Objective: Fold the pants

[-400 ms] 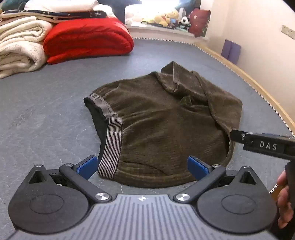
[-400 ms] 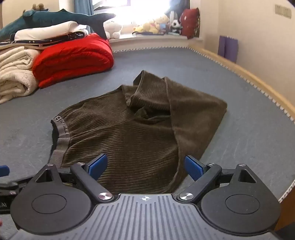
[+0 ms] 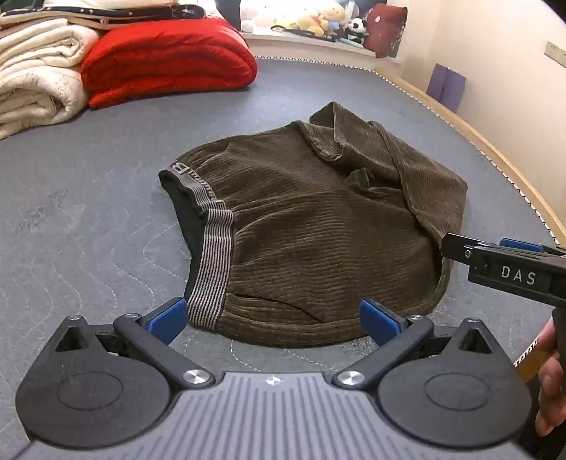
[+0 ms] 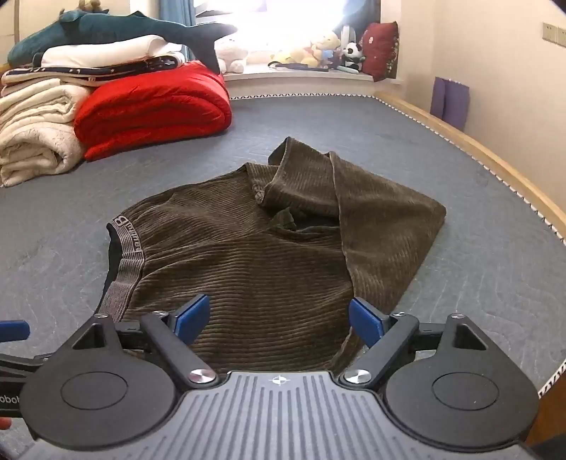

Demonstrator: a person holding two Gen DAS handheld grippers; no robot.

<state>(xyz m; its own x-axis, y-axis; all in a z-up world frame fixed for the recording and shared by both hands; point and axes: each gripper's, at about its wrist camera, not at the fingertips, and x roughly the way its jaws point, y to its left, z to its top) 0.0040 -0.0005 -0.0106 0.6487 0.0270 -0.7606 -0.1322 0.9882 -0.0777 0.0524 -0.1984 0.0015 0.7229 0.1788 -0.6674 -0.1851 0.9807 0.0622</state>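
Two grippers hang over a grey quilted mattress point(image 3: 88, 184), each with its blue-padded fingers spread wide and nothing between the pads. The left gripper point(image 3: 271, 318) sits above the near hem of the pants point(image 3: 311, 226), its left pad just beside the striped waistband point(image 3: 212, 269) and its right pad over the lower edge of the cloth. The right gripper point(image 4: 279, 320) hovers above the pants' near right part, where a folded-over leg point(image 4: 385, 219) lies across the body of the garment.

These olive corduroy pants lie in the middle of the mattress, waistband to the left, the legs doubled back toward the far right so the bundle looks roughly square. Whether either pad touches the fabric is hard to judge from these angles.

From the left wrist view, the right gripper's black body enters from the right edge, with part of a hand point(image 3: 550, 382) below it. At the far left stand a folded red blanket point(image 3: 169, 60) and cream blankets point(image 3: 39, 78); a plush shark point(image 4: 106, 32) rests on top of the pile. Soft toys point(image 4: 318, 49) line the windowsill.
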